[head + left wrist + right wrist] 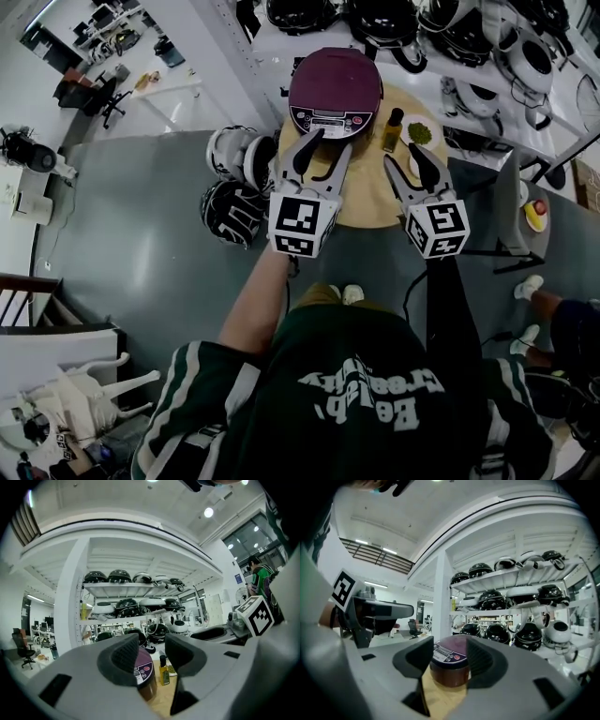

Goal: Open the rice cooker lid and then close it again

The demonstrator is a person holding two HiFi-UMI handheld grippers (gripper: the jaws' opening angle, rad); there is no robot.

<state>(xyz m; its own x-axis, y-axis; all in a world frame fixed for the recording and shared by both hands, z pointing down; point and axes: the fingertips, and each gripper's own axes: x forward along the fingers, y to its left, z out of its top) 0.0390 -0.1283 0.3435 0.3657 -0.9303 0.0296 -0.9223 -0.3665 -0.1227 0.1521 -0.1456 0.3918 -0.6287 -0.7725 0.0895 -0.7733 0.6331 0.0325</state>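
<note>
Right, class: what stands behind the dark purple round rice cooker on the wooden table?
A white shelf rack loaded with black and white helmets stands behind the dark purple round rice cooker. Whatever sits low directly behind it is covered by its body.

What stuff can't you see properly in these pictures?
- Cooker button labels: too small to read in every view.
- Cooker's left side, left gripper view: hidden behind one of the fingers.
- Green food, head view: too small to name.
- Bottle label: too small.

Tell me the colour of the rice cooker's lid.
Dark purple; the lid shows best in the head view.
</note>
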